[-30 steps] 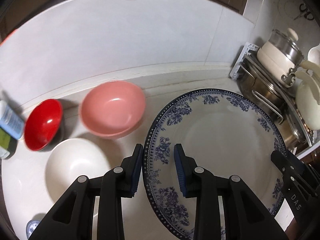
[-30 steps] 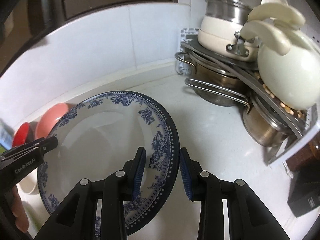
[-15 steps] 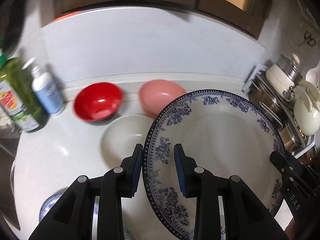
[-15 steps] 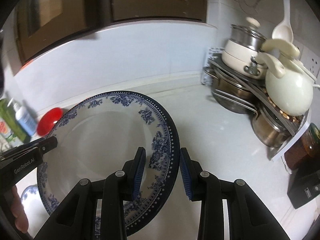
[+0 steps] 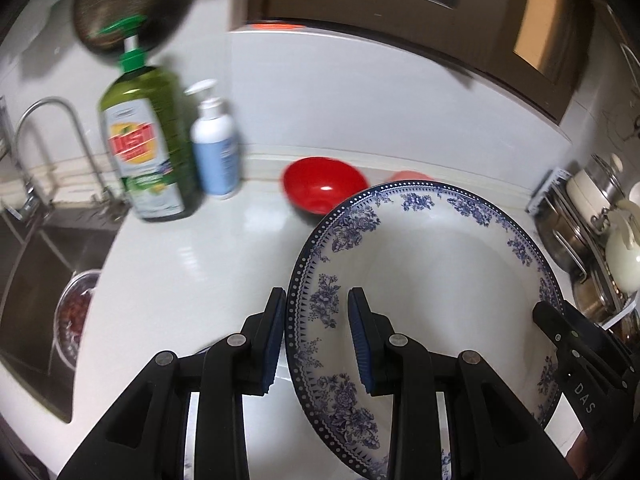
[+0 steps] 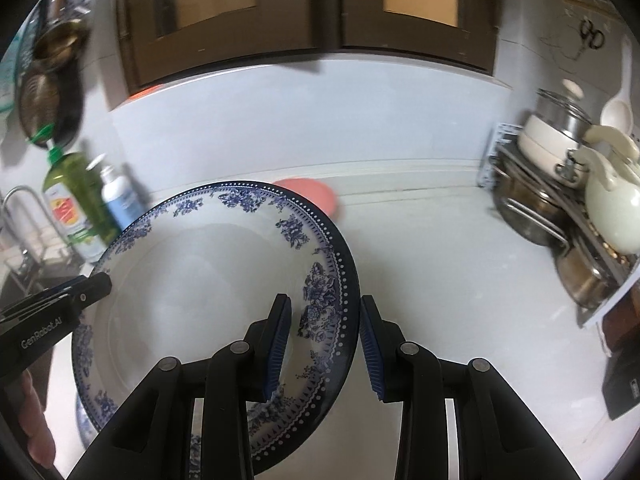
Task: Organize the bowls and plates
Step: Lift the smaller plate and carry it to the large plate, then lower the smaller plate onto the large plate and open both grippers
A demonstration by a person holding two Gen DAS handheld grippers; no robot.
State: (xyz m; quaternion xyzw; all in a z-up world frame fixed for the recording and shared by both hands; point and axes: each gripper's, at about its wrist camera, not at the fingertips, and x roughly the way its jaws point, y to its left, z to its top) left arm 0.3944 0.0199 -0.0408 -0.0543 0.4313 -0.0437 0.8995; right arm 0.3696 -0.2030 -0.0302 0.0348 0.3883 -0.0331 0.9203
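1. Both grippers, left gripper (image 5: 317,334) and right gripper (image 6: 325,340), are pinching opposite rims of the blue-patterned plate (image 5: 432,280), carrying it above the counter (image 5: 192,264).
2. Next, I judge, it's needing a level set-down onto a matching plate.

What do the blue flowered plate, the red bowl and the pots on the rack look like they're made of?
Blue flowered plate: probably glazed ceramic or porcelain; a glossy white face with a printed blue floral rim.
Red bowl: likely plastic or melamine, possibly glazed ceramic; uniform red with a sharp highlight.
Pots on the rack: stainless steel, going by their mirror-like grey sheen and wire handles.
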